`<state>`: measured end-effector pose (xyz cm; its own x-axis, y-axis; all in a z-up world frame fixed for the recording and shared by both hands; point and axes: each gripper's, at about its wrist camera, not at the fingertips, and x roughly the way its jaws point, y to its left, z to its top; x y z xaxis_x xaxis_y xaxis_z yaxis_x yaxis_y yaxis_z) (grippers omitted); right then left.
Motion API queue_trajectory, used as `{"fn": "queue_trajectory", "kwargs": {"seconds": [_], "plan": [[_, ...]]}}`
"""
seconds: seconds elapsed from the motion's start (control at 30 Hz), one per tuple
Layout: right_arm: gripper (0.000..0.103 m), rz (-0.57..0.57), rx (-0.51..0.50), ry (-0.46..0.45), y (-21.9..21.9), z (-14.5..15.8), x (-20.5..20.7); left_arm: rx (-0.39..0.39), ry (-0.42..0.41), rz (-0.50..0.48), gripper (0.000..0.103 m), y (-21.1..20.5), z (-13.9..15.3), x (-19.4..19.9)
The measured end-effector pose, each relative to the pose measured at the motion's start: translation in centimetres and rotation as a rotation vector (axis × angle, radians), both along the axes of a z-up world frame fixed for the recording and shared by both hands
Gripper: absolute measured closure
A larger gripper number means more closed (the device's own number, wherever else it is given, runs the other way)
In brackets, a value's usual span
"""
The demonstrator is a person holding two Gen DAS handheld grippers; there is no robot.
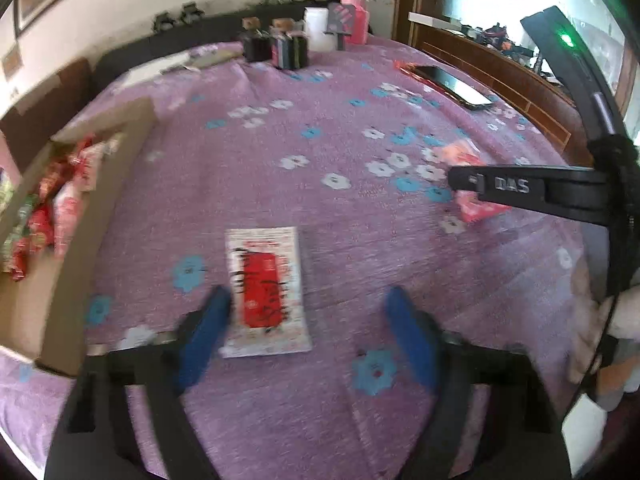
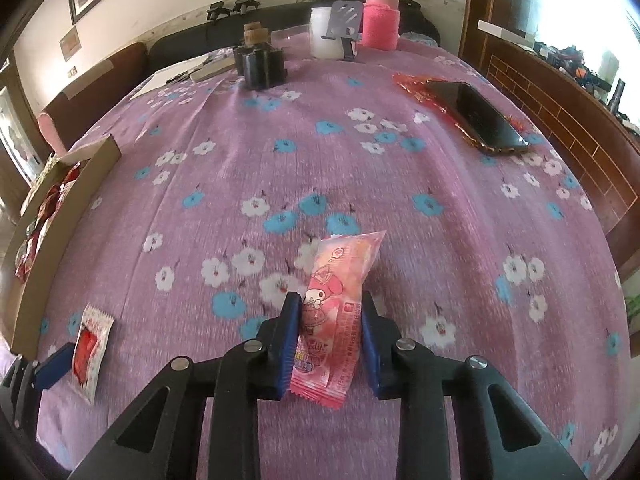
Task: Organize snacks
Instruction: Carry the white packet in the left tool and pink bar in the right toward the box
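My right gripper (image 2: 330,312) has its blue pads closed against the sides of the pink snack packet (image 2: 340,304); the packet's long axis runs away from me along the fingers, its far end tilted up off the purple flowered cloth (image 2: 360,152) and its near crimped end hanging below the pads. My left gripper (image 1: 308,308) stands partly open with nothing gripped: the white packet with the red centre (image 1: 264,292) lies flat on the cloth between the fingers, hard against the left pad and well clear of the right one, its long axis also running roughly along the fingers. So the left tool sits off-centre to the packet's right, and I judge it needs to slide left before the pads can meet both long edges. The cardboard box (image 1: 76,280) already holding red wrapped snacks lies to the left of both grippers, much nearer my left hand, so that packet has the shorter carry.
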<state>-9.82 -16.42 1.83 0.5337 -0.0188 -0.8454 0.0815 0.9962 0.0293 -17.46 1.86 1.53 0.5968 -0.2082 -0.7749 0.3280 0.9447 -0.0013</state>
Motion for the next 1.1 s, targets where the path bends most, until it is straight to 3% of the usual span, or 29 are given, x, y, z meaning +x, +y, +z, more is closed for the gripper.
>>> {"fn": "queue_trajectory", "kwargs": {"seconds": [0.03,0.07,0.4,1.1], "plan": [[0.075,0.000,0.005,-0.001,-0.1,0.0,-0.3,0.000,-0.006,-0.002,0.068,0.2,0.1,-0.1],[0.075,0.001,0.009,-0.003,-0.2,0.1,-0.7,-0.009,0.002,-0.005,0.074,0.5,0.3,-0.1],[0.075,-0.019,0.075,-0.032,-1.0,0.3,-3.1,-0.096,0.057,0.032,0.074,2.8,1.0,-0.2],[0.075,0.016,0.138,-0.091,0.9,2.2,-5.3,-0.131,0.053,0.037,0.074,3.8,2.5,-0.8]]}}
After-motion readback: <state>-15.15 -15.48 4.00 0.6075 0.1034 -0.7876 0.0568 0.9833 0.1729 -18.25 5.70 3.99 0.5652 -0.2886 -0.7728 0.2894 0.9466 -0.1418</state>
